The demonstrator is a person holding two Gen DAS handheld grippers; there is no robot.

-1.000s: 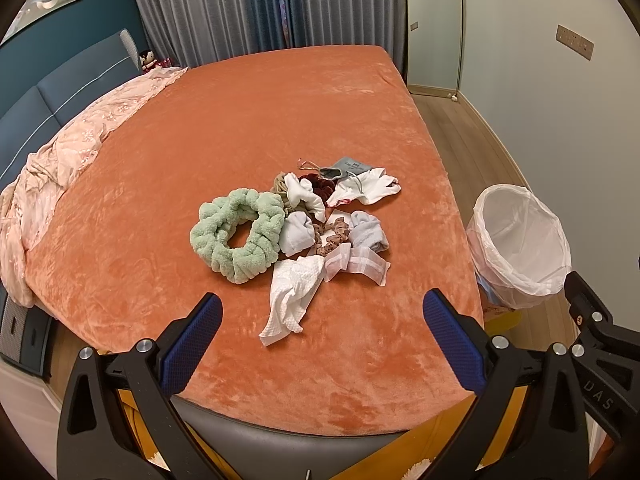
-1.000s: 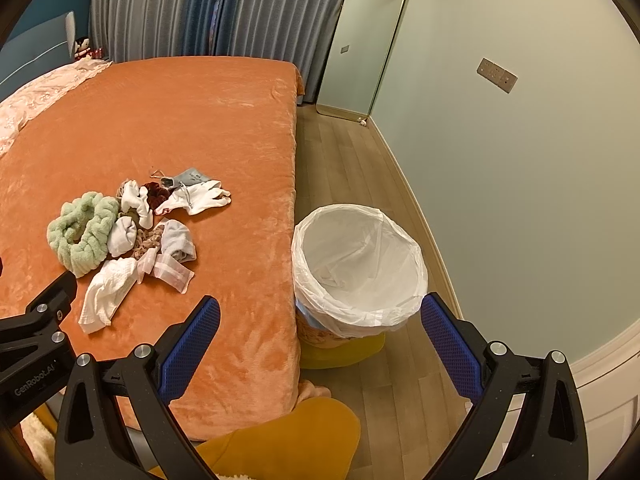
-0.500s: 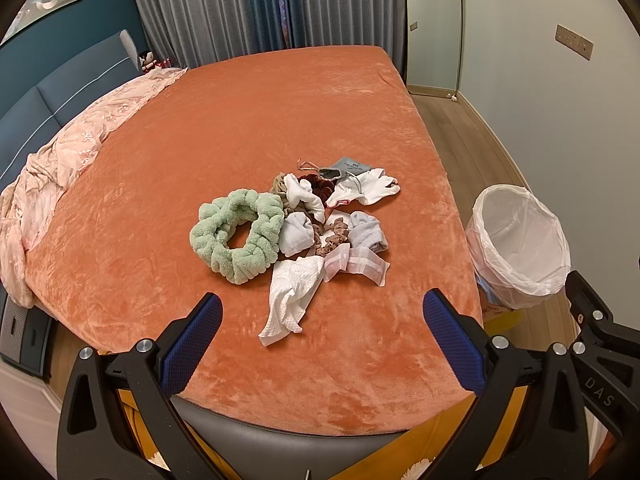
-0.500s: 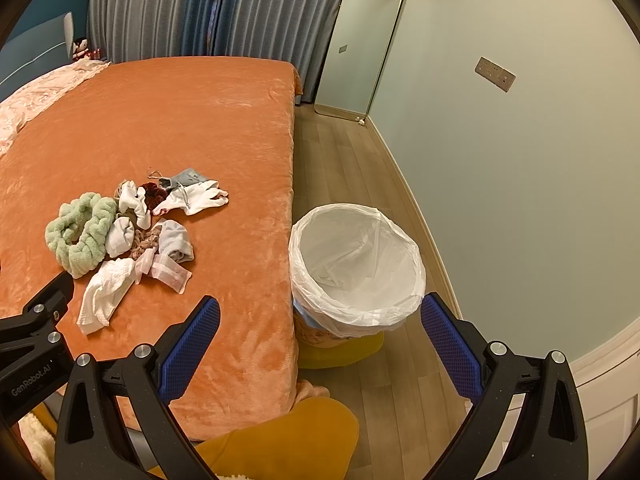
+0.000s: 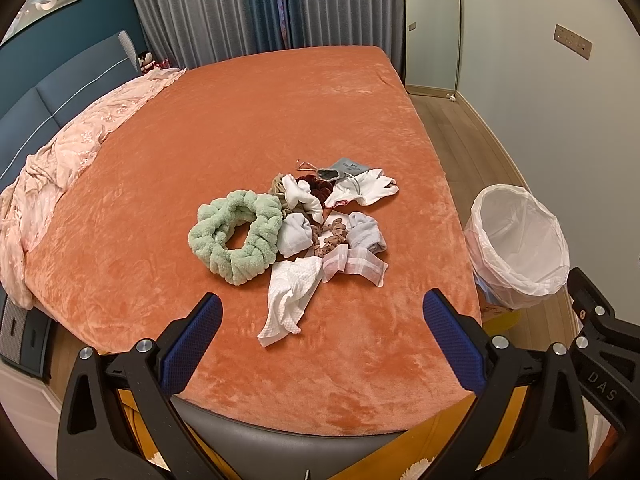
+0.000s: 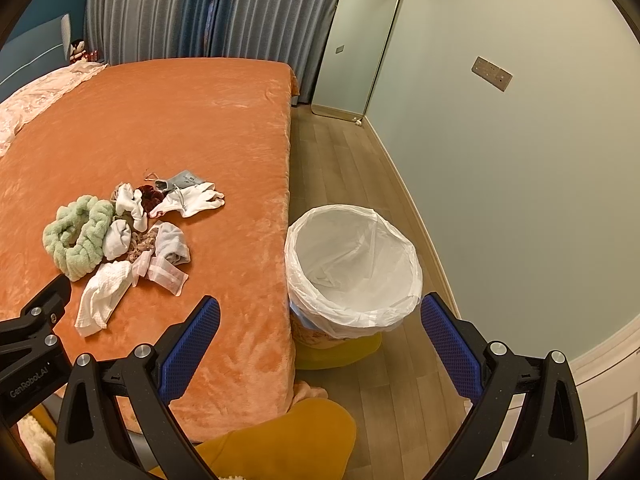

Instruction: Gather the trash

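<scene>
A pile of small items lies on the orange bed [image 5: 240,128]: a green fluffy headband [image 5: 236,236], a crumpled white tissue [image 5: 290,300], a clear plastic bag [image 5: 356,266], white and grey socks [image 5: 366,192], scrunchies and a grey pouch [image 5: 344,168]. The pile also shows in the right wrist view [image 6: 120,232]. A bin with a white liner [image 6: 354,272] stands on the floor beside the bed [image 5: 516,244]. My left gripper [image 5: 320,336] is open and empty, above the bed's near edge, short of the tissue. My right gripper [image 6: 320,336] is open and empty, above the bin's near side.
A pink quilt [image 5: 60,160] lies along the bed's left side. Curtains [image 5: 260,4] and a mirror [image 6: 352,44] stand at the far end. Wooden floor [image 6: 340,152] runs between bed and wall. Yellow fabric [image 6: 280,440] shows below the right gripper.
The right wrist view has shifted slightly, so the pile and bin sit a little further left. The left gripper has barely moved. Both grippers stay open.
</scene>
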